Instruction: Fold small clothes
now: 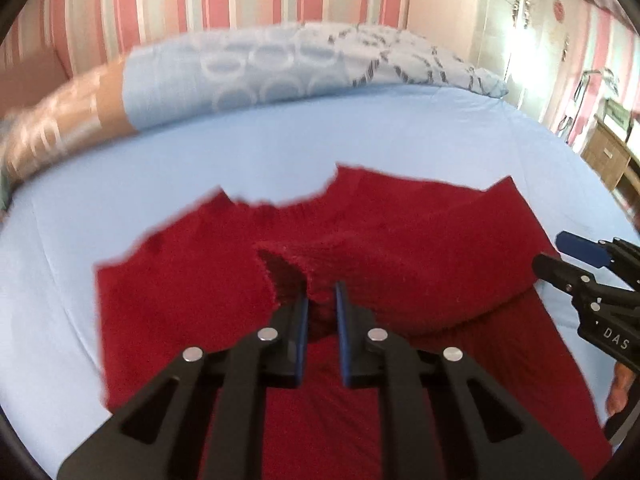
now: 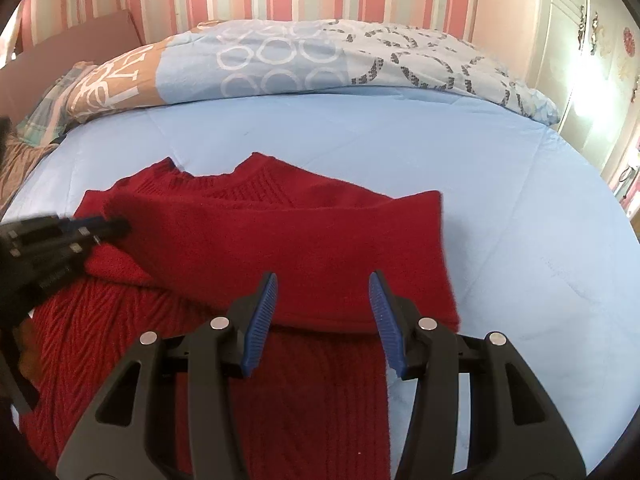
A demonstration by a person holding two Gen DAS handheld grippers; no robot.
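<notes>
A dark red knitted sweater (image 1: 400, 232) lies spread on the light blue bed sheet (image 1: 360, 140), neckline toward the far side. In the left wrist view my left gripper (image 1: 322, 296) is shut on a raised fold of the sweater near a sleeve cuff, with red fabric pinched between its blue pads. From the right wrist view the sweater (image 2: 280, 232) shows a sleeve folded across its chest, and the left gripper (image 2: 116, 226) bites its left side. My right gripper (image 2: 324, 280) hovers open over the folded sleeve's lower edge with nothing clamped; it also shows at the sweater's right edge (image 1: 556, 252).
A rolled patterned blue, white and tan duvet (image 2: 300, 60) lies along the far side of the bed against a striped pink wall. A wooden cabinet (image 1: 604, 156) stands at the right, a white wardrobe (image 2: 592, 60) beyond. Bare sheet (image 2: 500, 220) stretches right of the sweater.
</notes>
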